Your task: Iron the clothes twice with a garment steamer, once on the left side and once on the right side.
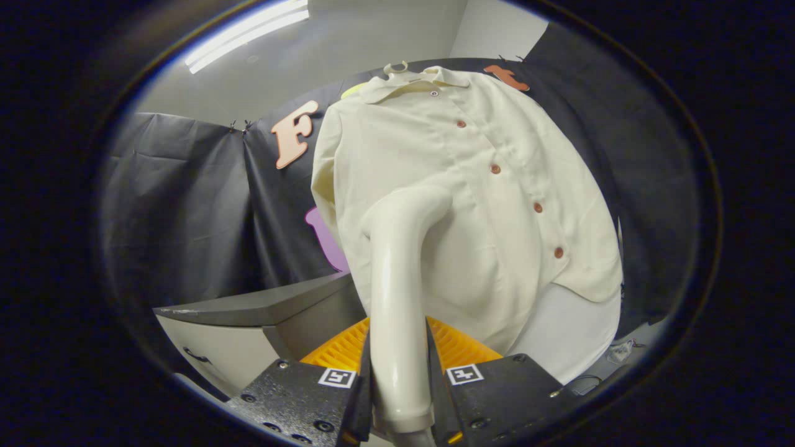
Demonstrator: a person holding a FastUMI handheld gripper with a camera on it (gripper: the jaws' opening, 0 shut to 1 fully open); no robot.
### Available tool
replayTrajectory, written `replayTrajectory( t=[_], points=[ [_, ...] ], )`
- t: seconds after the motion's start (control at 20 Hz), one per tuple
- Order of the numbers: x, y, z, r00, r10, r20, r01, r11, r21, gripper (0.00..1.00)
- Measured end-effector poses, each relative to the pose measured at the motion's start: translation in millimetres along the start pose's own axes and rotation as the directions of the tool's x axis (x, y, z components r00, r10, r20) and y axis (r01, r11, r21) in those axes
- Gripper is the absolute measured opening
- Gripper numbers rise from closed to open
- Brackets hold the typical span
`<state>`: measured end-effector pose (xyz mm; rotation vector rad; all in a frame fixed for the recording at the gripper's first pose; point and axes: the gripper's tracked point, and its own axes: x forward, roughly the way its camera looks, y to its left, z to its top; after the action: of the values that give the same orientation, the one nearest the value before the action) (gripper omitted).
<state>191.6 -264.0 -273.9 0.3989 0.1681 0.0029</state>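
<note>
Cream shirt [459,186] with reddish-brown buttons [495,168], cream steamer [397,298]

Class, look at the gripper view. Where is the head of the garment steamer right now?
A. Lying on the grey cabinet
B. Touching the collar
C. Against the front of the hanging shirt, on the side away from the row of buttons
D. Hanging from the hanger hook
C: the claw grips the garment steamer, whose head meets the shirt beside the buttons.

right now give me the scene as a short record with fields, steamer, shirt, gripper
steamer: pale handle clamped between the fingers, head up against the shirt
shirt: cream button-up on a hanger, buttons done up
contact spot: head on the panel to the viewer's left of the button row
gripper: shut on the handle
backdrop: black cloth wall
</note>
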Motion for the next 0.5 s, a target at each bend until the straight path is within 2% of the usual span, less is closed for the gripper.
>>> replayTrajectory(
  t=[0.5],
  points=[
    [-26.0,-18.2,-59.2,0.992,-0.013,-0.123,0.016,1.0,0.026,0.39]
  ],
)
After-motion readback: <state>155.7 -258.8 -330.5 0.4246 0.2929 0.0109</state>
